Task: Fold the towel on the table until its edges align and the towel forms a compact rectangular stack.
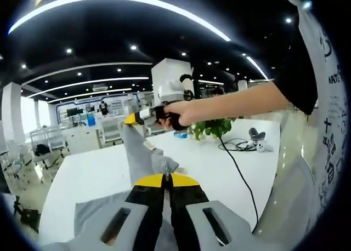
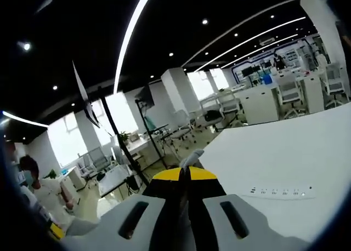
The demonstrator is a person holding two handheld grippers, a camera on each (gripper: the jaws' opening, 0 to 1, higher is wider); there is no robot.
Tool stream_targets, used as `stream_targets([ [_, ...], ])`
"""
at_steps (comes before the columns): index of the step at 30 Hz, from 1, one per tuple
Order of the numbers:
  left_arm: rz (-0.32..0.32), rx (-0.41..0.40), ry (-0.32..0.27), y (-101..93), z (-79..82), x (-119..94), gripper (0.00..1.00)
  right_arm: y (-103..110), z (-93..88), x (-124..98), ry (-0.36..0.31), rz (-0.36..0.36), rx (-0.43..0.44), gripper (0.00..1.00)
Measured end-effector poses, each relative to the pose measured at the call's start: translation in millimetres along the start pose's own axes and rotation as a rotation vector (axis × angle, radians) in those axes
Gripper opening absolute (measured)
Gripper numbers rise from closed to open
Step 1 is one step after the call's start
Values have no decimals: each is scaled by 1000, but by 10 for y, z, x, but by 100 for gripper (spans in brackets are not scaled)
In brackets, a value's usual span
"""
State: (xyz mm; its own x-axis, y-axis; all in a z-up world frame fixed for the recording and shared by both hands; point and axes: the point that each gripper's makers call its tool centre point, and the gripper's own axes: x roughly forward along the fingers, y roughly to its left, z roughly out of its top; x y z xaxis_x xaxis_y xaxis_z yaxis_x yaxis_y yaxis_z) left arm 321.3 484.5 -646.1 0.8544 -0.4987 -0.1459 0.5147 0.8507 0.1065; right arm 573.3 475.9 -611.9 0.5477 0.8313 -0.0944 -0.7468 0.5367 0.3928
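left gripper view: low over the table [image 1: 98, 174], facing the right gripper [image 1: 134, 118]
right gripper view: raised, facing across table [image 2: 285, 152] edge
shared: table

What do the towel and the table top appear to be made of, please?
The towel looks like soft grey woven cloth, matte: it hangs in limp folds between the shut jaws of both grippers. The table looks like a smooth white laminate or painted board, faintly glossy, though that's uncertain.

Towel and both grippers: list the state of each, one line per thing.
towel: lifted off the table, stretched between the two grippers, not yet folded flat.
left gripper: shut on the towel's near edge.
right gripper: shut on a towel corner, held up in the air.
cable: lying loose on the table.
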Motion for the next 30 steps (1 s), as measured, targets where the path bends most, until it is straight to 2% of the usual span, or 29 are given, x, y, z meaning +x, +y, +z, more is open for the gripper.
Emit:
stream_targets([
  [7,57,-25,18,157,-134,-115,2,126,-138,133,50,21,-71,0],
  [15,110,-65,50,301,-357,-189,2,16,-219,308,70,15,-55,0],
  [21,138,-79,59,388,-424,-267,2,84,-286,406,79,29,-46,0],
  [30,216,-129,66,575,-572,-438,2,206,-421,619,103,54,-45,0],
])
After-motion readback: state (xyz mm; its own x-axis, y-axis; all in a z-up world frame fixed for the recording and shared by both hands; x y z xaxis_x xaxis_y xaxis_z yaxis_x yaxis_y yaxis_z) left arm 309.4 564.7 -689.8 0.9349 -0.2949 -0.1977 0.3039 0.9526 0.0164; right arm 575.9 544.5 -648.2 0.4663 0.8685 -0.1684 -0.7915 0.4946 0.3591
